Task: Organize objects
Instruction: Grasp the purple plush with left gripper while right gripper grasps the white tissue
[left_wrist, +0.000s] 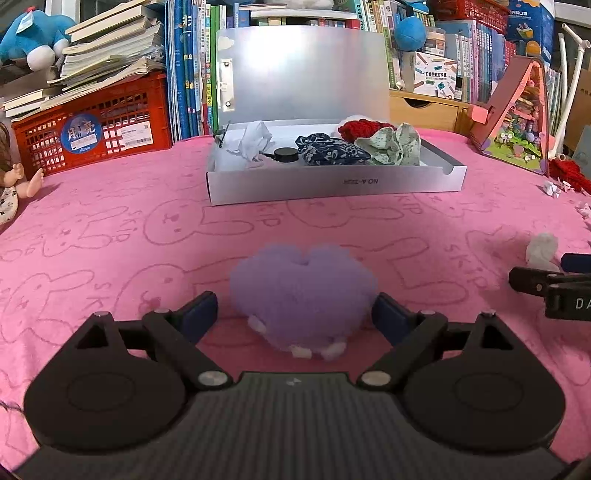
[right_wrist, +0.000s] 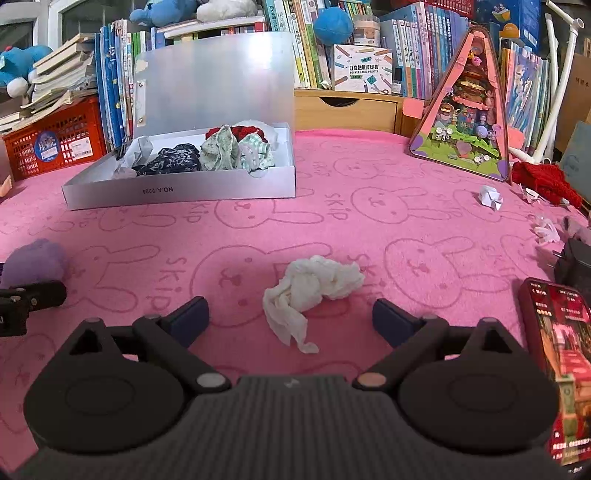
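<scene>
Both grippers are lined up over the pink bunny-print towel (right_wrist: 369, 229), jaws spread wide, nothing gripped yet. The left gripper (left_wrist: 294, 314) straddles the fluffy purple heart-shaped plush (left_wrist: 301, 295), and the right gripper (right_wrist: 290, 319) frames the crumpled white tissue (right_wrist: 314, 288). My take: push in lower before squeezing, so the pads catch the bulk and not just fuzz (the tissue especially could slip). Then carry both to the open white cardboard box (left_wrist: 332, 184) behind. Its back corners are hidden by cloth bundles, and the phone (right_wrist: 557, 362) is cut off at the edge.
</scene>
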